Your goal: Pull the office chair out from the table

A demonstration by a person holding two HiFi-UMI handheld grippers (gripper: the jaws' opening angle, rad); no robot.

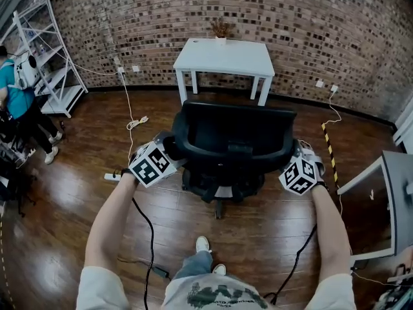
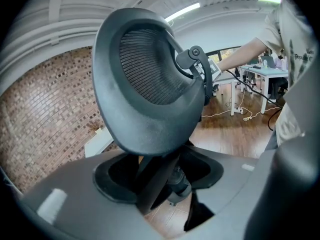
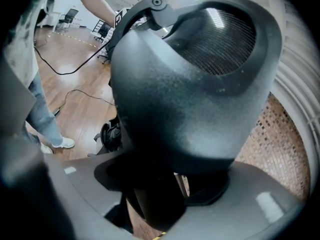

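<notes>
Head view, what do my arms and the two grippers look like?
The left gripper and right gripper each carry a white cube with black square markers. A black cable trails from each to the floor. The sleeves are short and pale, on a T-shirt with a dark print.

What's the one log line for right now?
step: chair pull | chair: clear of table, gap between | left gripper: on backrest's left edge | right gripper: on backrest's right edge
</notes>
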